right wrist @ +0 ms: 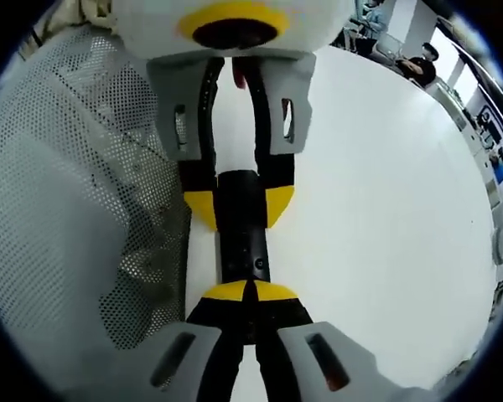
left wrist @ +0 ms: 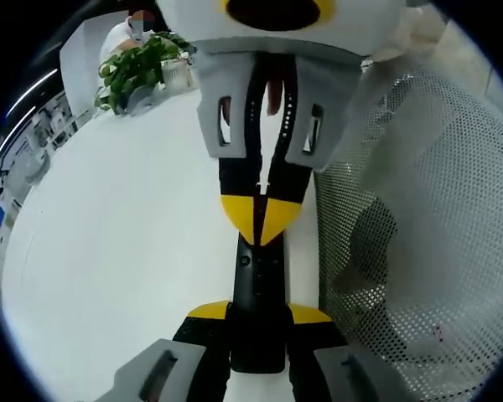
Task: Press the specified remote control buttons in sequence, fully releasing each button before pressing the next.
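In the left gripper view, the left gripper (left wrist: pixel 256 322) clamps the near end of a black remote control (left wrist: pixel 258 289) above the white bench (left wrist: pixel 126 243), while the right gripper (left wrist: pixel 260 219), jaws pressed together, rests its yellow tips on the remote's far end. A potted plant (left wrist: pixel 138 67) stands far off; a mesh chair back (left wrist: pixel 419 226) sits alongside.

The right gripper view reverses this: the right gripper (right wrist: pixel 250 293), closed, touches the remote, and the left gripper (right wrist: pixel 239 201) grips the far end.
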